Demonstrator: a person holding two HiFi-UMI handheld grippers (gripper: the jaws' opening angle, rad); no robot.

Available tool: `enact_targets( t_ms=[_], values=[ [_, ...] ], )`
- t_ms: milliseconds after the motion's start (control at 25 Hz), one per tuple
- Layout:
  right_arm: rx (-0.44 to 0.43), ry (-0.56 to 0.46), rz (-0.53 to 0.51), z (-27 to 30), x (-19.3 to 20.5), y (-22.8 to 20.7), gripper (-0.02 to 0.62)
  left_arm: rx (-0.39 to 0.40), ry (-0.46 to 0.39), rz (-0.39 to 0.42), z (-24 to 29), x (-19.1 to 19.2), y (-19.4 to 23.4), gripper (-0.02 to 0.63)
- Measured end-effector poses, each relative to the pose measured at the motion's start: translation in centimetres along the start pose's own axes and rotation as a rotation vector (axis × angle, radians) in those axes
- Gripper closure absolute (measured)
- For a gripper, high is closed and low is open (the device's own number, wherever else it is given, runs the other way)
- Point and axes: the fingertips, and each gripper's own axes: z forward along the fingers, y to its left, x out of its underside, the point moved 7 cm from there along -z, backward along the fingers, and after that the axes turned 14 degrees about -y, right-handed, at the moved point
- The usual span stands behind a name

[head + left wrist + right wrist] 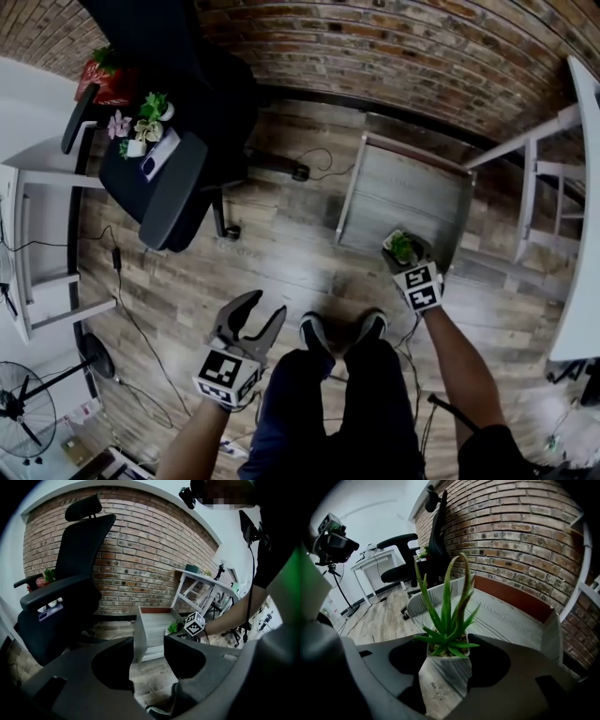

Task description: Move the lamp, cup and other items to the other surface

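one plant at the grey tabletop, the rest waiting on the chair

head view: the right tool [409, 261] is clamped on a small potted plant [400, 244] at the near right corner of the grey tabletop [403, 183]. whether the pot already rests on it i cannot tell. the left tool [267, 305] hangs well to the left of the tabletop, jaws apart and empty. further left of the tabletop, the office chair [178, 192] carries on its seat a few little potted plants [141, 122] and a flat device [159, 153].

left gripper view: only floor and the tabletop's front show in the gap between the left tool's jaws. nothing is held.

right gripper view: both jaws press the sides of the pot, and its green spikes rise in front of the bare tabletop.

judged from this, the job is barely begun. this plant looks like the first arrival and is not yet let go, and the things on the seat are left to move. no lamp or cup can be picked out.
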Motion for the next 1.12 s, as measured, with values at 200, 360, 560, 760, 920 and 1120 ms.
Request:
enact_targets(
  t_ms=[200, 360, 560, 760, 920, 1120],
  values=[
    [0.011, -0.029, 0.028, -4.1, -4.0, 0.5, 0.331, 0.017, -0.002, -0.008, -1.5, -2.9, -1.6, 0.41],
    [0.029, -0.046, 0.043, -9.1, -8.9, 1.1, 0.331, 0.045, -0.011, 0.008, -3.6, -7.0, -3.4, 0.411],
    [0.058, -0.067, 0.059, -15.7, -15.5, 2.2, 0.331, 0.062, -0.051, 0.011, -6.9, -13.3, -5.1, 0.411],
    [0.067, -0.064, 0.087, -22.7, -21.1, 5.5, 0.331, 0.097, -0.085, -0.05, -10.9, -18.6, -7.3, 0.417],
    [0.126, -0.096, 0.123, -28.2, -25.5, 7.0, 0.331, 0.132, -0.126, -0.027, -13.1, -22.2, -8.6, 0.419],
    [0.281, -0.171, 0.188, -34.9, -29.0, 6.0, 0.331, 0.176, -0.206, 0.01, -14.2, -25.2, -8.4, 0.419]
  ],
)
